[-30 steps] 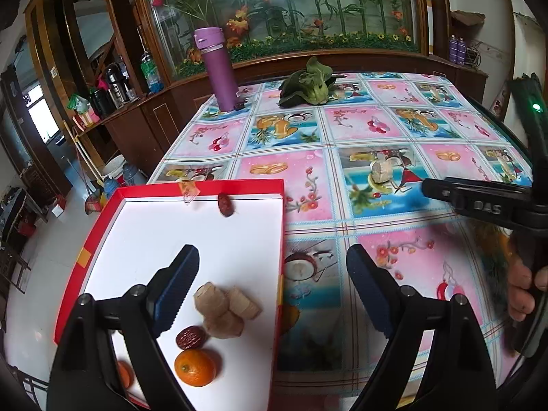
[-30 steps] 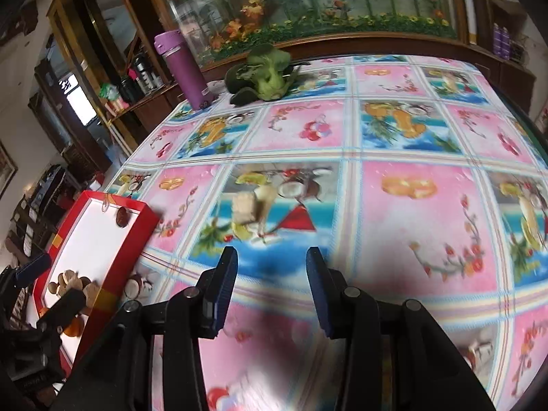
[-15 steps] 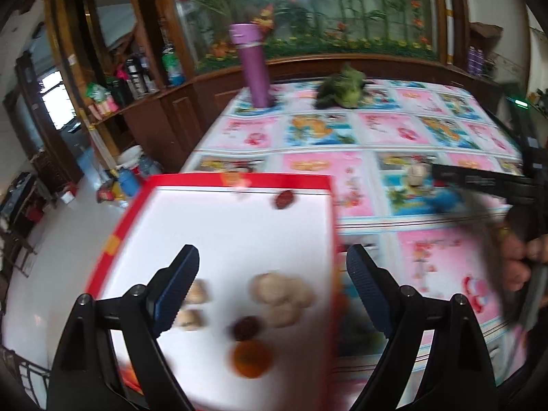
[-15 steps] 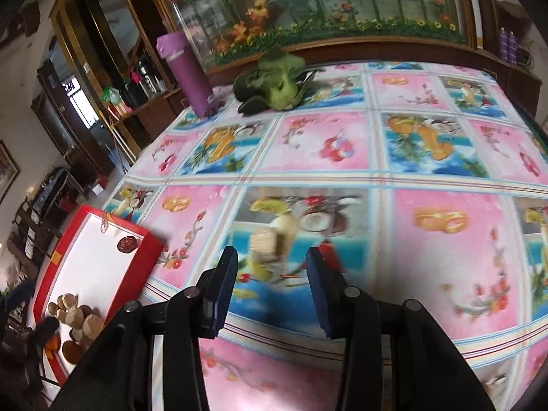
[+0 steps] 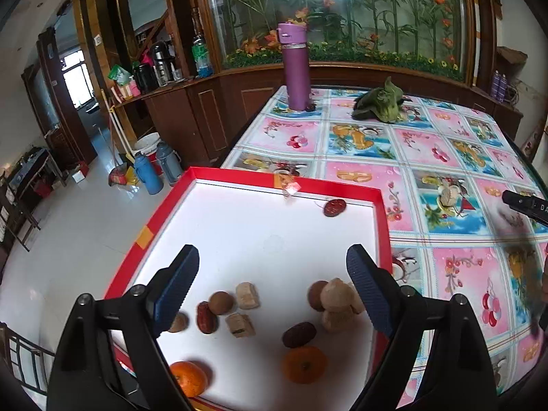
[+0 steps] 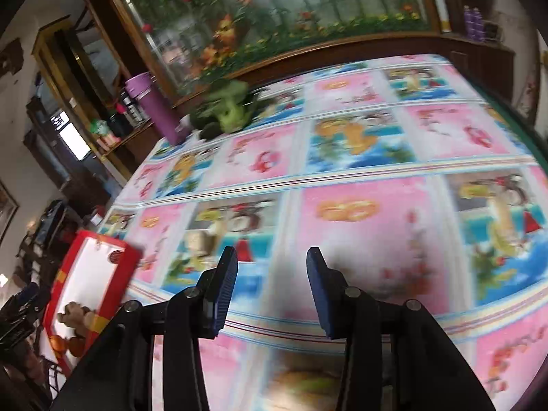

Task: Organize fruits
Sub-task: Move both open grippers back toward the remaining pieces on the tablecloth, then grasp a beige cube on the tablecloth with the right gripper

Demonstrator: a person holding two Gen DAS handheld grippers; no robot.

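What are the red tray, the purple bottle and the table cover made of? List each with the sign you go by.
Red tray: likely cardboard, a box lid; matte white inside, thin red rim patched with tape.
Purple bottle: probably coated metal with a plastic cap; satin body, a silver band under the lid.
Table cover: looks like printed plastic sheet; glossy, lying flat with a light sheen.

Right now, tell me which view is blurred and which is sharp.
Left wrist view: sharp on the red tray and purple bottle, with fisheye bending at the edges. Right wrist view: motion-blurred across the tablecloth and the greens.
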